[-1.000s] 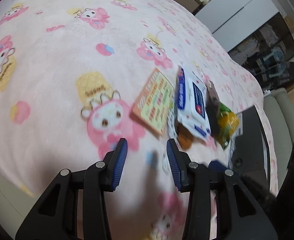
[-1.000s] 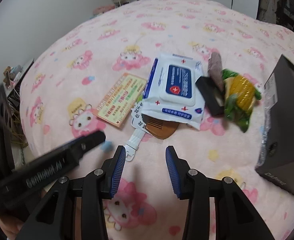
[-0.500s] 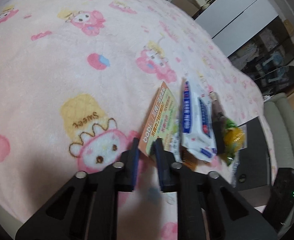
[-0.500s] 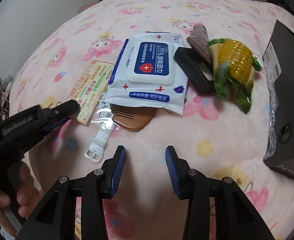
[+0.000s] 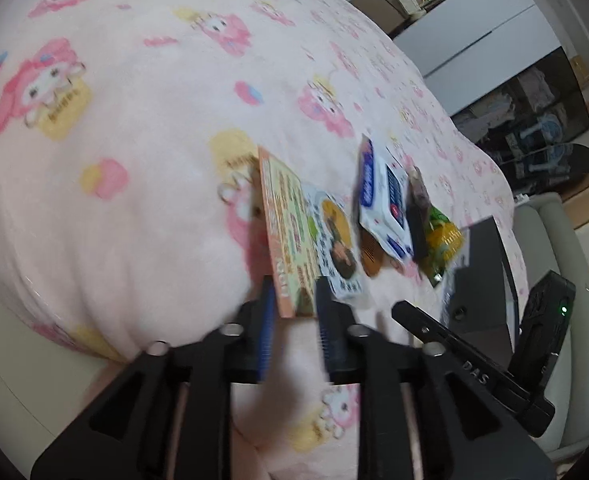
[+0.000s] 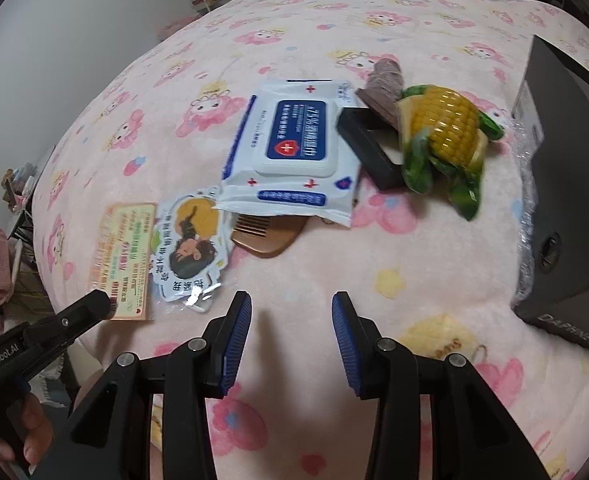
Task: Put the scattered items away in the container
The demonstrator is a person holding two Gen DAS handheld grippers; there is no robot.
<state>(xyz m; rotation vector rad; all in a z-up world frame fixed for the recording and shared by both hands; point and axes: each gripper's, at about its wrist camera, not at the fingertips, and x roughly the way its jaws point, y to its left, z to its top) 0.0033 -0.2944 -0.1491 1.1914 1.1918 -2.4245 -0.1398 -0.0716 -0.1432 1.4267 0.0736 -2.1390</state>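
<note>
Left gripper (image 5: pixel 292 314) is clamped on the near short edge of the orange card (image 5: pixel 284 224); the card's long axis runs straight out from the fingertips, away from the wrist. In the right wrist view the same card (image 6: pixel 124 258) sits at the left end of the pile, pinched at its near corner, and part of it appears lifted off the pink blanket (image 6: pixel 294 20) (motion blur, so how far is unclear).

Right gripper (image 6: pixel 292 322) has its jaws spread wide with nothing between them. It hovers above bare blanket, short of the pile.

Layout, left to right in the right wrist view:
- card
- sticker sheet (image 6: pixel 192 246), just beside the card
- wooden comb (image 6: pixel 268 236), partly tucked under the wipes pack (image 6: pixel 298 148)
- small black box (image 6: pixel 368 144)
- corn toy (image 6: pixel 442 132)

The dark container (image 6: pixel 562 184) stands at the far right, beyond the corn, and its opening is not clearly visible.

Key relation: the card is the item furthest from the container, so the left hand must carry it across the whole pile. The right hand is the nearer one to the container and to the corn.
</note>
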